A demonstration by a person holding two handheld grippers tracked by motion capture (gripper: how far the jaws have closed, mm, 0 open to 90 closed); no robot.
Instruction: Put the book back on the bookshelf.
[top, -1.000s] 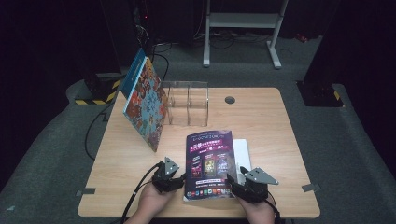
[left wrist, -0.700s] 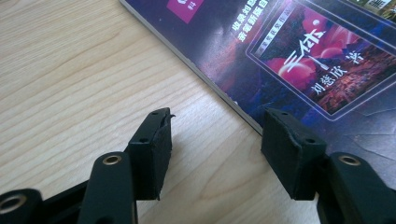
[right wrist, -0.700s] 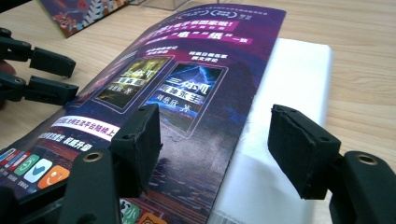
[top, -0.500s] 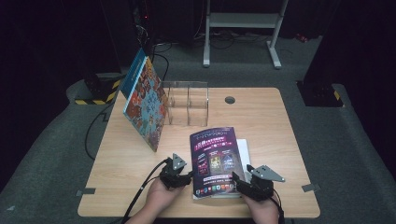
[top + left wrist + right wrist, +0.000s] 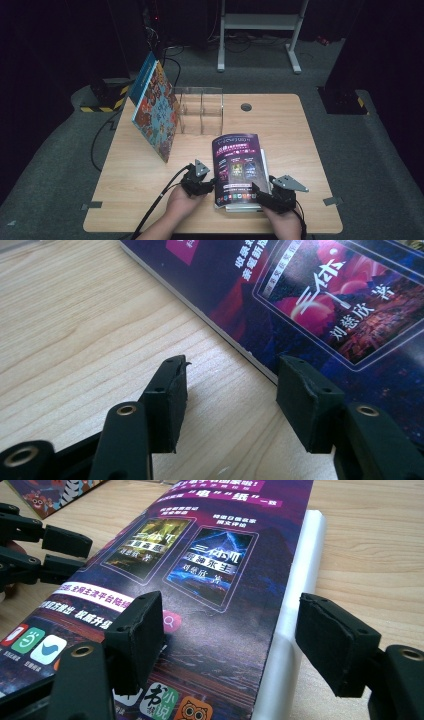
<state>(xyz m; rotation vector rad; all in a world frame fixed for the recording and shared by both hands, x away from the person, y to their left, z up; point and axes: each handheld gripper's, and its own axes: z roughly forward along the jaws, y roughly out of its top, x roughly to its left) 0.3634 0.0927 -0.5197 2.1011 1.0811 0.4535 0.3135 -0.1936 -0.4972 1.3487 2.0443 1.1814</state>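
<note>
Purple magazine (image 5: 239, 167) slid rightward since earlier frame. Left tool (image 5: 230, 390), right tool (image 5: 235, 635) both released, flanking it. Judgement: pinch edges squarely, lift evenly off counter (image 5: 135, 190).

Dim room, grey carpet (image 5: 360, 165), white frame stand (image 5: 260, 22) behind.

Chinese characters are printed all over the purple magazine cover (image 5: 210, 580). "三体" can be read at 1 o'clock in the left gripper view.

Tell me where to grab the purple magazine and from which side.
Probably the purple magazine is best taken by its left long edge, which lies flat and free on the table, coming in low from the left where the left tool already straddles it, open.
</note>
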